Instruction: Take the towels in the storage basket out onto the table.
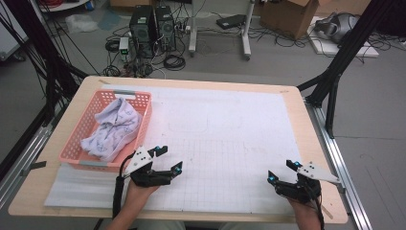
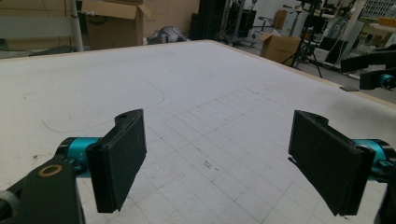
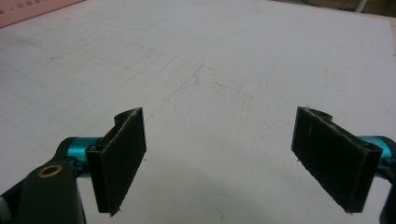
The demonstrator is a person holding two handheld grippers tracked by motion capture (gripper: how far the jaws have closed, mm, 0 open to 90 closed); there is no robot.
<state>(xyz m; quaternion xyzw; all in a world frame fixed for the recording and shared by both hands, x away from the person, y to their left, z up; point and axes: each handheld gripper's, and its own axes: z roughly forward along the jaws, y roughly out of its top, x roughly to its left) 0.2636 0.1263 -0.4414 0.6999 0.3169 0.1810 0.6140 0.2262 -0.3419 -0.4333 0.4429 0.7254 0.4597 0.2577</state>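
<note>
**Both grippers open and empty; cloth in basket beyond the left one**

While both hands rest at the near edge of the table, I read the left gripper as wide open: in the left gripper view its two black pads stand far apart with only the white gridded mat between them. It has hold of nothing.

I read the right gripper the same way. In the right gripper view its pads are spread wide over bare mat, and nothing sits between them.

The nearest thing to either tool is the crumpled white cloth. It lies inside the pink basket, which stands on the left part of the table.

Relative positions, from the high view:
- The cloth lies beyond the left gripper and to its left, near but not touching.
- The basket's near wall is just beside the left gripper's grey plate; I cannot tell whether they touch.
- The right gripper is well apart from basket and cloth, across the mat.

A corner of the basket shows at the top left of the right gripper view.
</note>
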